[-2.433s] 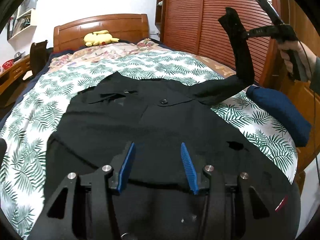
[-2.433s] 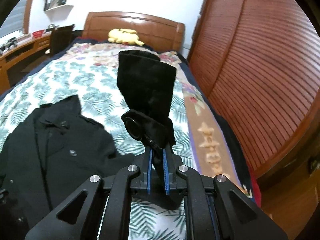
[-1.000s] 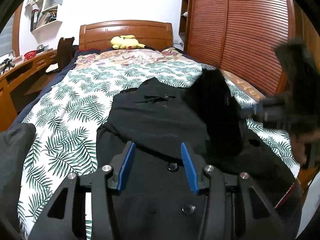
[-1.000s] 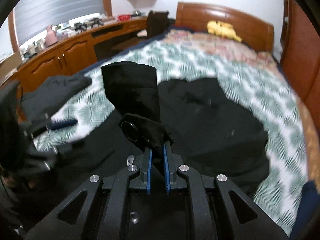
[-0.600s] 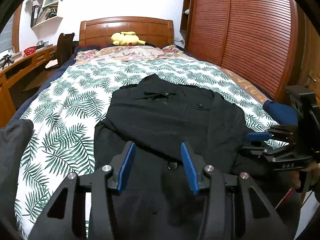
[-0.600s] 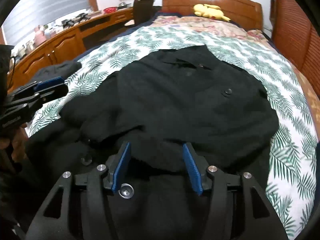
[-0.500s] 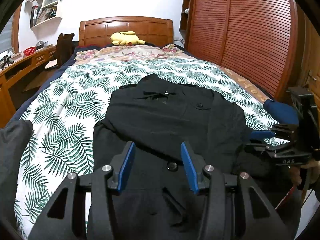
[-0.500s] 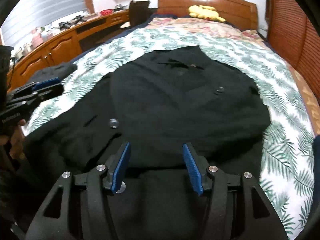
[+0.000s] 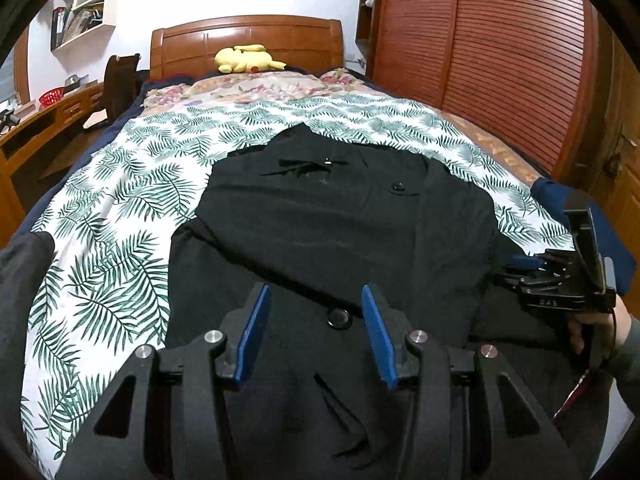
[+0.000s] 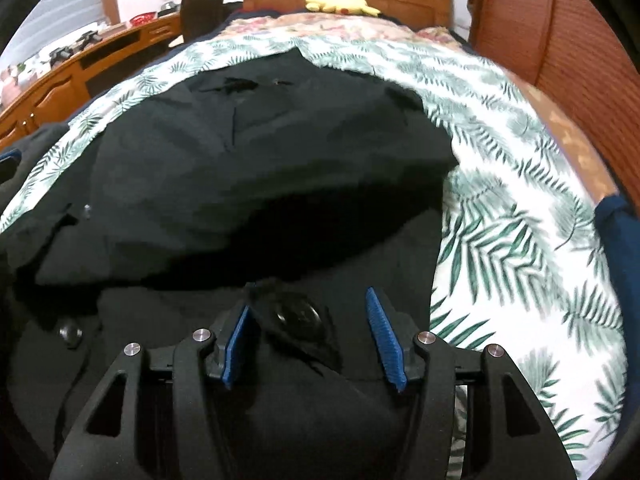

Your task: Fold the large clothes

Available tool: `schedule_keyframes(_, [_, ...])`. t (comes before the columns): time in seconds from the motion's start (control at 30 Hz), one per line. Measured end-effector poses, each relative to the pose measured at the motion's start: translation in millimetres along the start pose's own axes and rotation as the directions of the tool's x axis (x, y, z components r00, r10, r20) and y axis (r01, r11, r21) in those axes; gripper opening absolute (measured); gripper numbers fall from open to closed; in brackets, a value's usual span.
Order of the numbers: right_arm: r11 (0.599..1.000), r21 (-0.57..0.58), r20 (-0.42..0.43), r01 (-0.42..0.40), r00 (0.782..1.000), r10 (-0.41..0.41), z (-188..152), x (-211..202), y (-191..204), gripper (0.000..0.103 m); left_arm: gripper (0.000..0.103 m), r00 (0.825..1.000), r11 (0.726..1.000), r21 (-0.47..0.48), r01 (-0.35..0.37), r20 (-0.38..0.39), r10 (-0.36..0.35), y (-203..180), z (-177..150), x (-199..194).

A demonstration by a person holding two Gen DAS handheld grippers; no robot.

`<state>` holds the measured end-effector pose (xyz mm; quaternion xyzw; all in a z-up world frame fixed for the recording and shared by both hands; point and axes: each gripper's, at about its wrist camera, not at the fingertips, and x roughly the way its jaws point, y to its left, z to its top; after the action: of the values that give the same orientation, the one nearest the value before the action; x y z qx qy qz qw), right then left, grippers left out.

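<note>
- We are looking down at a black coat (image 9: 340, 216) lying spread on the bed (image 9: 120, 184), its collar end pointing toward the headboard (image 9: 248, 40) and its lower part reaching the foot edge nearest us.
- One sleeve (image 9: 456, 216) is lying folded across the coat's body on the side nearer the wardrobe (image 9: 500, 60).
- We are holding the left gripper (image 9: 316, 328) just above the coat's lower front, jaws standing apart with nothing pinched; a coat button (image 9: 338, 317) is showing between its blue pads (image 9: 252, 332).
- We are holding the right gripper (image 10: 310, 336) low over the coat near its wardrobe-side edge; its jaws have just been opening and are standing apart, with the cuff (image 10: 298, 320) and its big button lying loose between them, resting against one blue pad (image 10: 236, 340).
- In the left wrist view a hand (image 9: 600, 328) is gripping the right gripper's handle by the bed's foot corner.
- A yellow plush toy (image 9: 248, 58) is lying by the headboard, and a dark blue bundle (image 10: 618, 236) is sitting at the wardrobe-side edge.
</note>
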<state>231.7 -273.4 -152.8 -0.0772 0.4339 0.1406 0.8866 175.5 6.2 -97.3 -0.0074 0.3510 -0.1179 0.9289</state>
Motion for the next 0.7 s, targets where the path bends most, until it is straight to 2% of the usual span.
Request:
schedule_keyframes(0.23, [0.997, 0.046, 0.048, -0.063, 0.997, 0.061, -9, 7, -9, 0.063, 0.046, 0.997, 0.999, -0.011, 0.049, -0.055, -0.05, -6, -10, 7])
schedule_keyframes(0.37, [0.999, 0.03, 0.08, -0.04, 0.996, 0.038, -12, 4, -3, 0.063, 0.046, 0.996, 1.0, 0.015, 0.024, -0.088, -0.023, -11, -19, 13])
schedule_keyframes(0.53, [1.0, 0.008, 0.067, -0.014, 0.998, 0.014, -10, 3, 2, 0.063, 0.046, 0.986, 0.999, -0.015, 0.05, -0.156, -0.052, -12, -30, 27])
schedule_keyframes(0.7, [0.999, -0.037, 0.068, 0.038, 0.997, -0.036, -12, -2, 12, 0.063, 0.046, 0.981, 0.998, -0.022, 0.058, -0.182, -0.061, -17, -37, 32])
